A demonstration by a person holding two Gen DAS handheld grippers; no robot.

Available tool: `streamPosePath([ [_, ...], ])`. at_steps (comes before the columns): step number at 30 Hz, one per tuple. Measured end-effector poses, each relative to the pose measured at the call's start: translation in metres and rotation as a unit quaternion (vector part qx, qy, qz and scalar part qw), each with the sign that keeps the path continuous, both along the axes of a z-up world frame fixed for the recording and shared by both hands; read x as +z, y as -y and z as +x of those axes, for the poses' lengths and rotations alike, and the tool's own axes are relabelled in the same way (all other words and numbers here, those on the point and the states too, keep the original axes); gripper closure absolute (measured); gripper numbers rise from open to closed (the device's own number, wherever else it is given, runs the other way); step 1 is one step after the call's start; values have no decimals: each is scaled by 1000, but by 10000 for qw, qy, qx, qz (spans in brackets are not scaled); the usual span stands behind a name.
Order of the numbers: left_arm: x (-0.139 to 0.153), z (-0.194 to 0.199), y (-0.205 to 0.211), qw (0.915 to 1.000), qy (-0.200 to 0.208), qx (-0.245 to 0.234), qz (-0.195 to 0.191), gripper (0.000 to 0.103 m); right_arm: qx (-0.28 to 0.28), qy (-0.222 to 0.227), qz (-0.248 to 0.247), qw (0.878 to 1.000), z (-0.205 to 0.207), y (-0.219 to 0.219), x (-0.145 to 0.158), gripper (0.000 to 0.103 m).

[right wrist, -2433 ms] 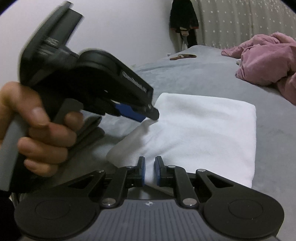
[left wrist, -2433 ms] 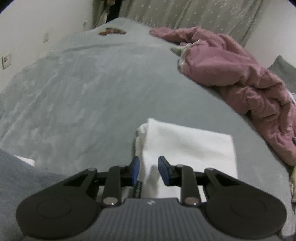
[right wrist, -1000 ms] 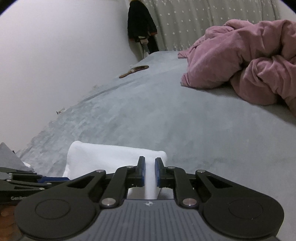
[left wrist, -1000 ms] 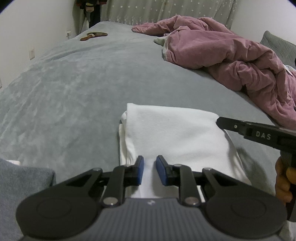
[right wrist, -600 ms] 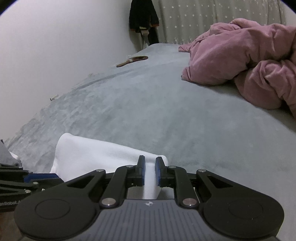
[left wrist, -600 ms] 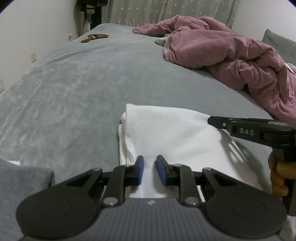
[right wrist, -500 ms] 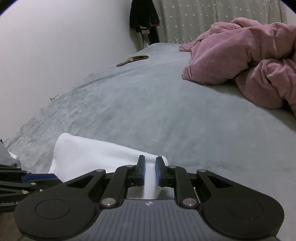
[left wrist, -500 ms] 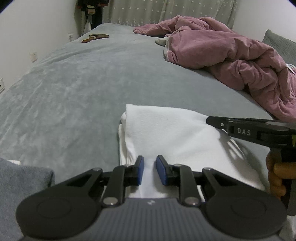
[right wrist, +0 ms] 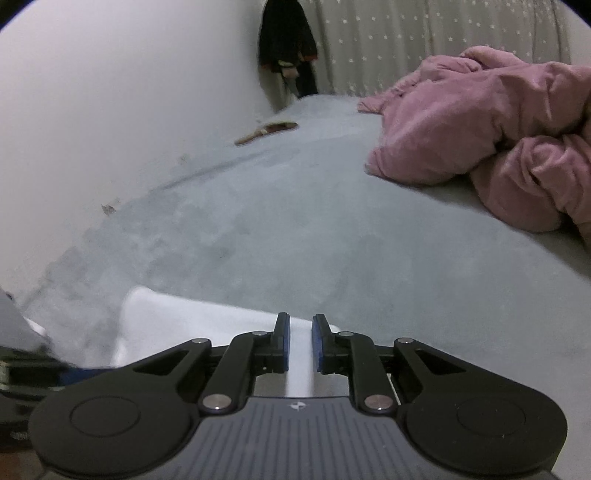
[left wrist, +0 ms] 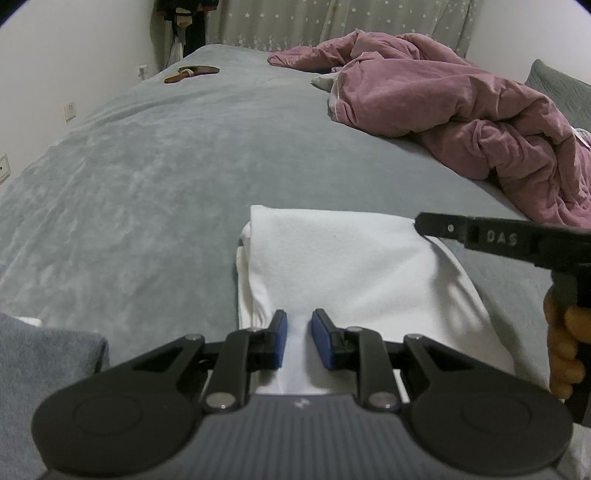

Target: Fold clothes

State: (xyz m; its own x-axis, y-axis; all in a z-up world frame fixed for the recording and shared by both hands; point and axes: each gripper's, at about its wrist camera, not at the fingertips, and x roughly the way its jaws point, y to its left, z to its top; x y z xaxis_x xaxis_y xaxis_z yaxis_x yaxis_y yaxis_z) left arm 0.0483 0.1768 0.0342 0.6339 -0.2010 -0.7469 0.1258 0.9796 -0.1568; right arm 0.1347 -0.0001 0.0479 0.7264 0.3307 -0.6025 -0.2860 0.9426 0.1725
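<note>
The left claw [left wrist: 298, 339] remains clenched on the near edge of the folded white garment [left wrist: 343, 266], unmoved over the last second. The right claw [right wrist: 300, 341] grasps the garment's far right corner, its tip [left wrist: 424, 223] having crept slightly inward along the edge. The garment lies flat on the grey bed [left wrist: 166, 155], beside a pink quilt [left wrist: 461, 110].

Home bedroom. Wide bed [left wrist: 177, 155] under grey plush cover; rumpled pink duvet [left wrist: 443, 99] heaped at far side; star-print curtain [left wrist: 332, 22] behind; dark clothes [right wrist: 286, 40] hanging in corner; white walls with sockets [left wrist: 70, 107]; folded white garment [left wrist: 343, 266] on bed.
</note>
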Motion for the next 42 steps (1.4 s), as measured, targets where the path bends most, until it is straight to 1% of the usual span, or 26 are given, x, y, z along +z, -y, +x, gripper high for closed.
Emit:
streamPosePath([
  [1,0,0,0,10000,-10,5,-16,84,101,1,52,9999,-1,-3,3,87],
  [4,0,-1,-1,10000,-20,6,-43,84,367,-67,-65,9993,0,-18,5,87],
  [7,0,-2,-2,10000,-22,1,-68,84,412,-223,-175,9988,8,-29,-2,87],
  [11,0,-1,-4,9999,-33,6,-107,84,384,-368,-177,9984,15,-35,-12,87],
  [17,0,0,-5,9998,-75,33,-180,84,377,-370,-488,9974,17,-46,-7,87],
  [20,1,-1,-10,9995,-120,48,-296,84,386,-278,-248,9986,13,-47,-3,87],
  [21,1,-1,-11,9993,-136,53,-335,84,390,-265,-153,9988,12,-48,-3,91],
  [23,1,-1,-13,9991,-148,53,-383,84,393,-239,-50,9989,11,-51,-2,94],
  [27,1,-2,-16,9988,-169,49,-459,84,447,-221,-94,9987,14,-63,1,94],
  [29,2,-2,-18,9985,-189,51,-511,84,526,-159,18,9985,14,-67,5,94],
  [30,2,-2,-18,9984,-192,48,-521,84,627,-161,191,9977,13,-67,7,94],
  [32,1,-2,-19,9984,-196,47,-533,84,771,-206,309,9963,12,-74,9,94],
  [34,1,-2,-19,9983,-202,54,-540,84,807,-319,-17,9962,16,-87,3,94],
  [35,1,-2,-19,9983,-204,58,-544,84,791,-384,-88,9961,19,-91,0,93],
  [39,2,-2,-20,9982,-218,77,-560,84,801,-529,-32,9954,27,-92,-6,93],
  [42,2,-2,-20,9981,-229,96,-563,84,854,-541,-75,9949,28,-92,-10,93],
])
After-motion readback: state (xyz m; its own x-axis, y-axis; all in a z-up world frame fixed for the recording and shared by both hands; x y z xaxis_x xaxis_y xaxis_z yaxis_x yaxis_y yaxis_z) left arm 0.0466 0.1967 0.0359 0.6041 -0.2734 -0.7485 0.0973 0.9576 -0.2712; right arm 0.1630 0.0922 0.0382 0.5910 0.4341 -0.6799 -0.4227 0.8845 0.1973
